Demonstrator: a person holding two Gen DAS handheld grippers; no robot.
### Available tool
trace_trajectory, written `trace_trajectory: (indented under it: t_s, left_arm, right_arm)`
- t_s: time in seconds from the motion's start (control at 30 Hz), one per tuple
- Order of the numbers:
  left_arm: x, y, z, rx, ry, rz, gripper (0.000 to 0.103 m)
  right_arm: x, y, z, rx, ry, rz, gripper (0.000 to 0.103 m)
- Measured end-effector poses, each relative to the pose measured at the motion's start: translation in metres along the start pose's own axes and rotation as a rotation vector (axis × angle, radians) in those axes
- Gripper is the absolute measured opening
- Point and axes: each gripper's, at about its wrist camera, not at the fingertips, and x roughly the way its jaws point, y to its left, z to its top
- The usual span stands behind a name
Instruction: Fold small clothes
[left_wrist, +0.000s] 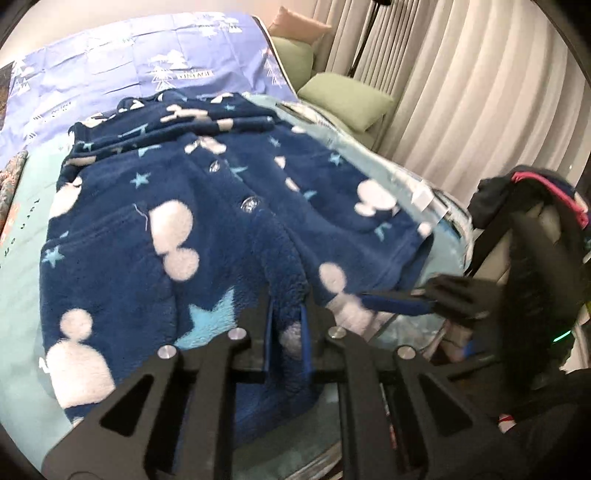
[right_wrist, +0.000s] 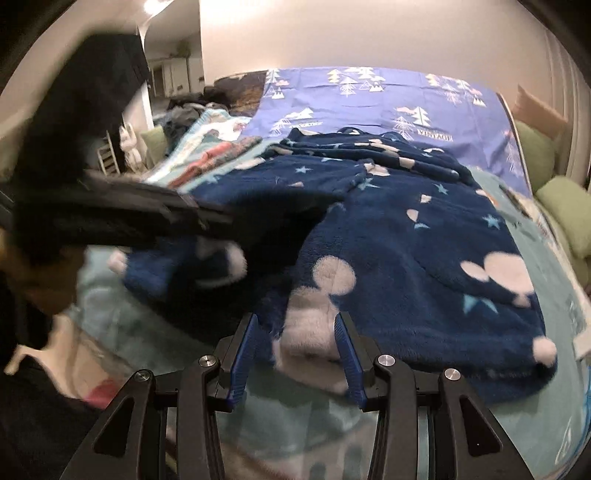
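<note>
The left gripper (left_wrist: 286, 328) has its jaws closed on a fold of the fleece (left_wrist: 207, 221) at the near hem; dark blue pile bunches between the blue pads. No earlier view is at hand, so only the clamp itself can be told. The right gripper (right_wrist: 297, 350) has the near hem of the same fleece (right_wrist: 406, 251) between its jaws, at a white patch; the pads stand either side of that bunched cloth, but whether they press on it I cannot tell. In the left wrist view the right gripper shows blurred at the fleece's right corner; in the right wrist view the left one is a dark blur across the garment's left part. The fleece is navy with white blobs and light blue stars, has buttons (left_wrist: 252, 204) down its middle, and lies spread on a pale teal blanket (left_wrist: 22, 295) on the bed. Beyond it lies a lilac sheet (left_wrist: 129, 55) printed with white trees. Green cushions (left_wrist: 347, 99) sit beside the bed, with pleated curtains (left_wrist: 480, 92) behind them.
</note>
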Motion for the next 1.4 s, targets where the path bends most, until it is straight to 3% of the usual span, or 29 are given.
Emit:
trace_trajectory:
  t_s: [0.07,0.13,0.2,0.3,0.43,0.5,0.57,0.73,0.83,0.93,1.0,1.1,1.17,1.23,1.3,1.4]
  left_arm:
    - [-0.002,-0.001,0.004,-0.005,-0.009,-0.009,0.014]
    - [-0.004,-0.002,0.009,-0.009,-0.014,-0.025,0.014]
    - [-0.005,-0.002,0.012,-0.010,-0.019,-0.035,0.014]
    - [-0.012,-0.003,0.018,-0.013,-0.028,-0.068,0.014]
    - [-0.014,-0.009,0.021,0.006,-0.029,-0.095,0.014]
    - [-0.005,-0.011,0.019,0.013,0.000,-0.099,0.014]
    - [0.011,-0.014,0.013,0.014,0.048,-0.112,0.014]
    - [0.033,-0.021,0.002,0.011,0.122,-0.161,0.027]
    - [0.036,-0.026,-0.001,0.020,0.143,-0.226,0.033]
    - [0.034,-0.030,-0.006,0.045,0.148,-0.213,0.039]
    - [0.028,-0.030,-0.008,0.047,0.142,-0.190,0.039]
    - [0.004,-0.018,-0.011,0.019,0.094,-0.126,0.046]
    - [-0.021,0.001,-0.017,-0.019,0.034,-0.019,0.063]
    - [-0.041,0.020,-0.024,-0.053,-0.014,0.098,0.070]
    - [-0.063,0.045,-0.037,-0.101,-0.042,0.227,0.073]
    - [-0.078,0.080,-0.058,-0.187,-0.026,0.335,0.076]
  right_arm:
    - [0.011,-0.003,0.000,0.014,0.010,-0.038,0.039]
    - [0.012,-0.012,0.002,0.078,-0.002,-0.013,0.018]
    - [0.004,-0.021,0.007,0.147,-0.023,0.064,0.015]
    - [-0.018,-0.016,0.015,0.132,-0.068,0.182,0.015]
    - [-0.003,-0.008,0.009,0.072,0.016,0.199,0.017]
    - [0.009,-0.014,0.000,0.106,0.062,0.238,0.024]
    - [0.005,-0.019,-0.005,0.141,0.051,0.284,0.032]
    - [-0.017,-0.044,-0.015,0.210,0.066,0.389,0.034]
    - [-0.030,-0.064,-0.022,0.271,0.058,0.349,0.034]
    - [-0.044,-0.083,-0.025,0.322,0.034,0.262,0.034]
    - [-0.050,-0.096,-0.021,0.348,0.017,0.177,0.036]
    - [-0.057,-0.128,-0.020,0.437,-0.014,0.074,0.050]
    - [-0.061,-0.155,-0.026,0.538,-0.032,0.040,0.055]
    - [-0.066,-0.175,-0.033,0.612,-0.042,0.032,0.056]
    - [-0.068,-0.193,-0.041,0.674,-0.045,0.006,0.058]
    - [-0.059,-0.208,-0.045,0.720,-0.005,0.036,0.060]
